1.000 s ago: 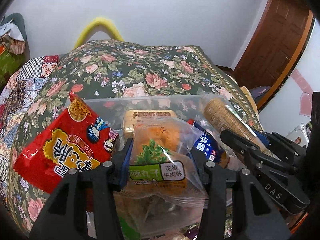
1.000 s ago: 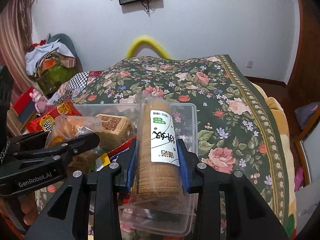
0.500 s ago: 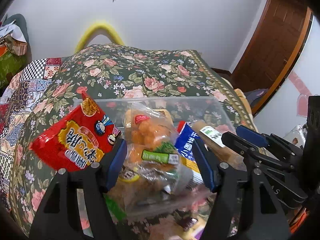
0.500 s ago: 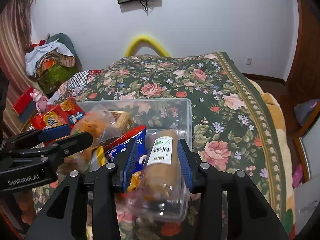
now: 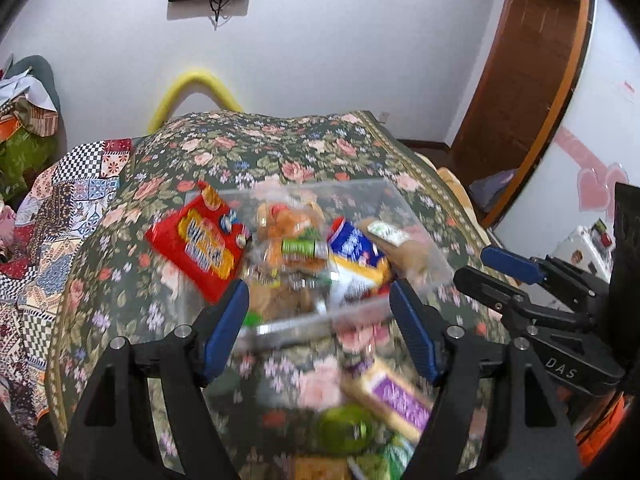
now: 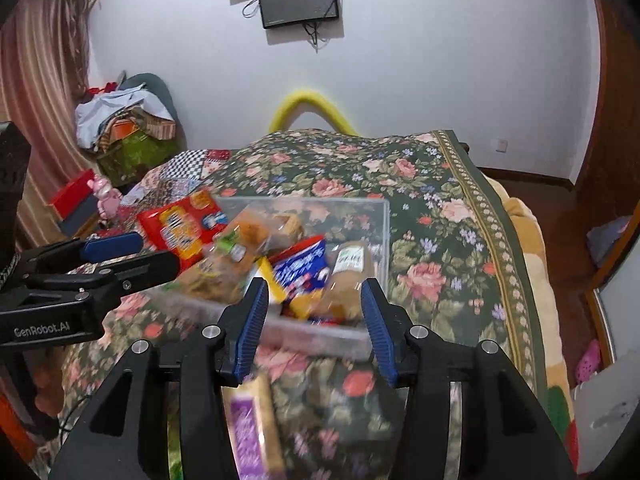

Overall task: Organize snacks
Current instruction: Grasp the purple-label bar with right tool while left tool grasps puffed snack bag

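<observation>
A clear plastic bin (image 5: 372,188) (image 6: 382,220) sits on the floral bedspread and holds several snacks: an orange meatball bag (image 5: 294,236) (image 6: 240,240), a blue bag (image 5: 358,248) (image 6: 302,268) and a biscuit sleeve (image 5: 404,246) (image 6: 350,272). A red snack bag (image 5: 198,246) (image 6: 180,226) leans at its left side. My left gripper (image 5: 318,320) is open and empty, just short of the bin. My right gripper (image 6: 312,316) is open and empty at the bin's near edge. A purple packet (image 5: 394,398) (image 6: 250,436) and a green packet (image 5: 346,430) lie on the bed nearer to me.
The bed's right edge (image 6: 520,280) drops to a wooden floor. A pile of clothes and boxes (image 6: 124,136) stands at the left by the curtain. A yellow arch (image 5: 192,88) rises behind the bed. A wooden door (image 5: 524,92) is at the right.
Both grippers let go of their snacks, the meatball bag and the biscuit sleeve, which now lie in the bin. Both opened and drew back toward me and upward.
</observation>
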`<state>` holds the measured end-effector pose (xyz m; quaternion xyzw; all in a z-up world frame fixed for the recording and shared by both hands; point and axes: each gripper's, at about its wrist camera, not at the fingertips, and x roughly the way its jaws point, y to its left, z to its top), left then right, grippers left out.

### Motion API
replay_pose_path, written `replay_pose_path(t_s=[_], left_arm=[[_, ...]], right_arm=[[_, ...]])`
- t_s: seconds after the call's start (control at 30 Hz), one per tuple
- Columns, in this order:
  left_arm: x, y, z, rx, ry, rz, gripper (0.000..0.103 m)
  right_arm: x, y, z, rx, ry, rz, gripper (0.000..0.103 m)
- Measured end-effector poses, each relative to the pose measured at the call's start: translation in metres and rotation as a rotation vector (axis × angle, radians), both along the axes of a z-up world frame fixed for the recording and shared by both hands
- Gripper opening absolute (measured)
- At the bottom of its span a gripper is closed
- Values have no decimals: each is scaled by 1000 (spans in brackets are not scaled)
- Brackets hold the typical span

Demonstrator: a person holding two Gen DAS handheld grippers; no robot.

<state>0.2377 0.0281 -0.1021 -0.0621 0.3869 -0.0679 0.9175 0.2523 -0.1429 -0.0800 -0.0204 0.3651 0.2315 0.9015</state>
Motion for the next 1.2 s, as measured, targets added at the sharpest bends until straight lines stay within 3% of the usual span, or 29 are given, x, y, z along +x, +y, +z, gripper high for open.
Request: replay_pose_path(t_s=[0.2, 0.63, 1.03, 1.2], left_arm=[[-38, -2, -19, 24, 58, -18, 73], [-87, 5, -93, -53, 266, 5, 74], [-95, 23, -124, -46, 293, 47, 73], [-89, 23, -125, -31, 268, 43, 58]], right_arm=[[-33, 1, -10, -22, 27, 30, 46], [-75, 8, -52, -74, 140, 73, 46], [-70, 23, -82, -106, 207, 89, 46], [-55, 25, -92, -106, 238, 88, 46]])
